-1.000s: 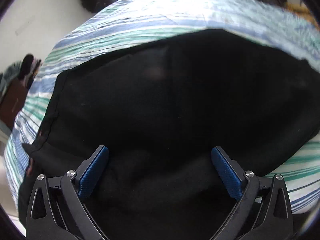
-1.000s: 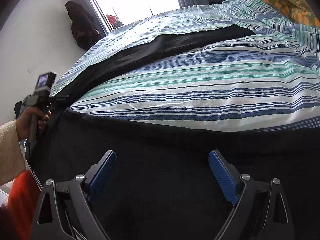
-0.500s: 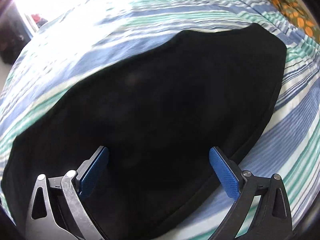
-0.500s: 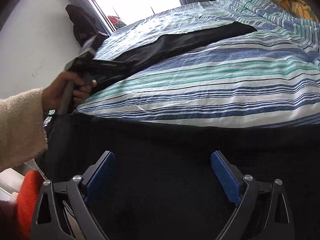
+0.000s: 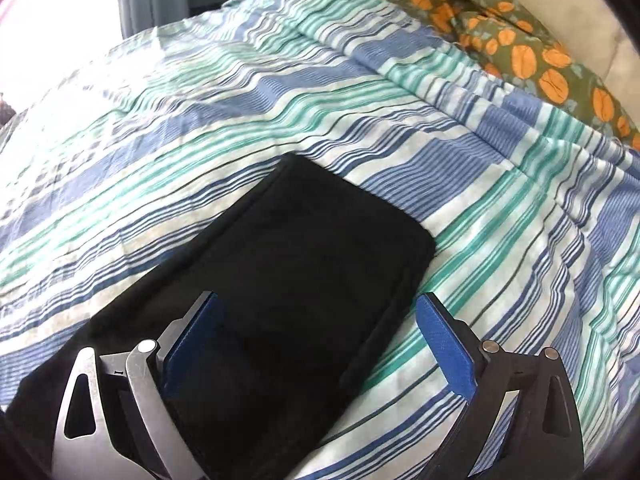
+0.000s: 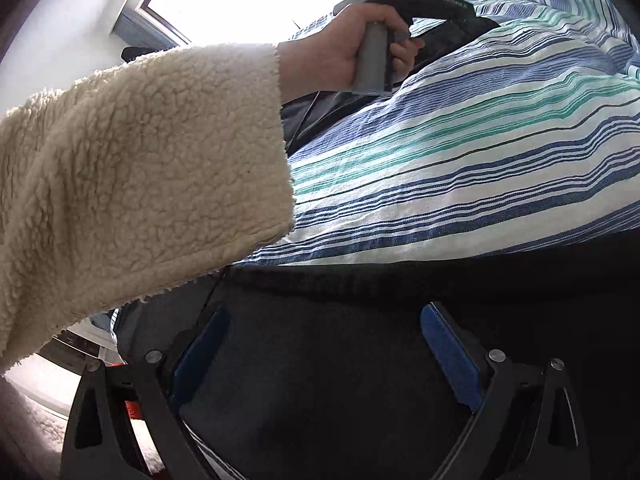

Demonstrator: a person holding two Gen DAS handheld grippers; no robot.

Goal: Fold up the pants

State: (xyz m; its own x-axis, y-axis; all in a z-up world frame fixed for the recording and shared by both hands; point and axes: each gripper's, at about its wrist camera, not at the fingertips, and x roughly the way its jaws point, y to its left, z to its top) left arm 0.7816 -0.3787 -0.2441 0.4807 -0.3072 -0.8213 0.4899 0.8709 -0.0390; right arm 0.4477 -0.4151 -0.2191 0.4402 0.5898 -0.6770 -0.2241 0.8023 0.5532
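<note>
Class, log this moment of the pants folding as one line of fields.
pants: flat on striped bedspread | left gripper: jaws open, closing slightly, over leg end | right gripper: jaws open, nothing gripped

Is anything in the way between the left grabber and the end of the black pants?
Nothing visible is. The left gripper hangs open right over the black fabric pants, whose hem end lies flat on the blue-and-green striped bedsheet, uncovered.

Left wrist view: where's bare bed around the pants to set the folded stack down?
Free: the striped blue, green and white bedsheet left of and beyond the black pants' leg end, and the strip right of the pants. Crowded: the top right, where the olive, orange-printed fabric is bunched, and the near edge under the left gripper.
</note>
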